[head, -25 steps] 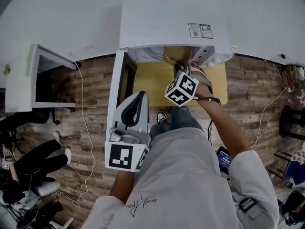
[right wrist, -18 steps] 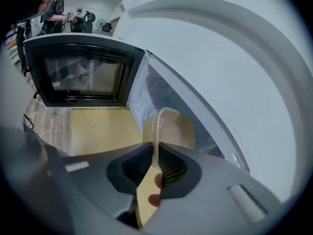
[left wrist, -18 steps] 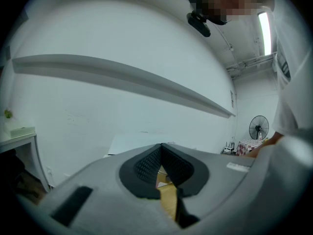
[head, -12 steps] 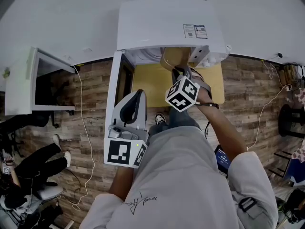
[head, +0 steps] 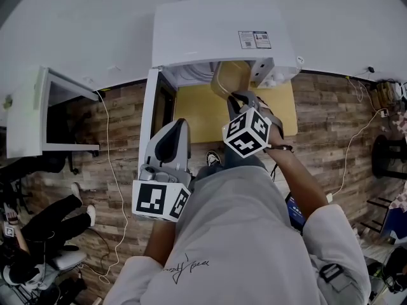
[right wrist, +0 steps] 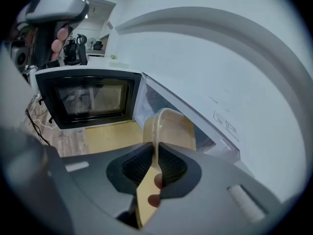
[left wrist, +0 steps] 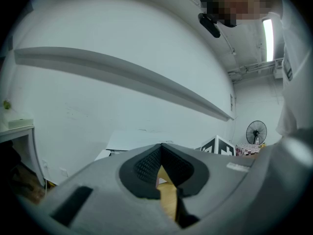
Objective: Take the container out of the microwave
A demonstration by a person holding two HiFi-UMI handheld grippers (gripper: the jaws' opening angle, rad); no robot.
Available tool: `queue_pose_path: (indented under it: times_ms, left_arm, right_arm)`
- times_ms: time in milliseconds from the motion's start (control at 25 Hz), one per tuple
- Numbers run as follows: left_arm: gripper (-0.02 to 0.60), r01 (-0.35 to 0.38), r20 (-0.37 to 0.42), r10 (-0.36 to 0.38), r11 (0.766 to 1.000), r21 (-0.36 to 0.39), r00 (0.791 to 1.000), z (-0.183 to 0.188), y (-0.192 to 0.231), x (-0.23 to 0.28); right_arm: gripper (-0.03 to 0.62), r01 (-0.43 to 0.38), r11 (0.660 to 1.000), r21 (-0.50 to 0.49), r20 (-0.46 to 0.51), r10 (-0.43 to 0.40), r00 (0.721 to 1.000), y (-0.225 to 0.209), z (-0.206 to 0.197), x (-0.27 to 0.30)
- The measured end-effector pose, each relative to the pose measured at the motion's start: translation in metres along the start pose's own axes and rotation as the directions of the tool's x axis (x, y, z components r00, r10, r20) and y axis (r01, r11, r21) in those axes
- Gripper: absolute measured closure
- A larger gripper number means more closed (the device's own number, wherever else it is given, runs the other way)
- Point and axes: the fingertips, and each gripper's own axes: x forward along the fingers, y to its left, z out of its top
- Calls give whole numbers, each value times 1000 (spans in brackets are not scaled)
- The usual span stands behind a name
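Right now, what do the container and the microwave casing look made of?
Container: probably thin translucent plastic; its wall is see-through and yellowish, its thin rim pinched by the right gripper. Microwave casing: smooth matte white, painted metal or plastic, can't tell which. Its door: dark glossy window, likely glass.

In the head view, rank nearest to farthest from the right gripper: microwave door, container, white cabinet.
1. container, held by the fingers of the right gripper
2. microwave door, open, to its left
3. white cabinet, far left by the wall
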Motion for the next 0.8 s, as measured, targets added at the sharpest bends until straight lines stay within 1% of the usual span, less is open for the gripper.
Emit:
queue_pose_path:
  times_ms: [160,320,440,640,800]
  left_arm:
    - [574,3,-5,-3,1000,-5,1000,-3,0,2]
    - [574,11,-14,-11,1000,-5,1000,-5,-1,5]
    - [574,17,-22,-17,1000,-8,1000,-8,-2,6]
    - [574,18,-40,-19,999,-28,999,-15,1,8]
    - [574,11,-44,-13,999,-33,999,-18,7,8]
  right_arm:
    - [545,-29,998,60,15,28,999,3,-2,-12]
    - [545,-36,996,85,29,34,999,4,-6,-23]
    - [545,-48,991,126,45,43,998,5,-9,-31]
    - [545,-115,963,246,98,93,991,8,-10,-43]
    - [545,-118,952,283,130,84,988,8,-8,-53]
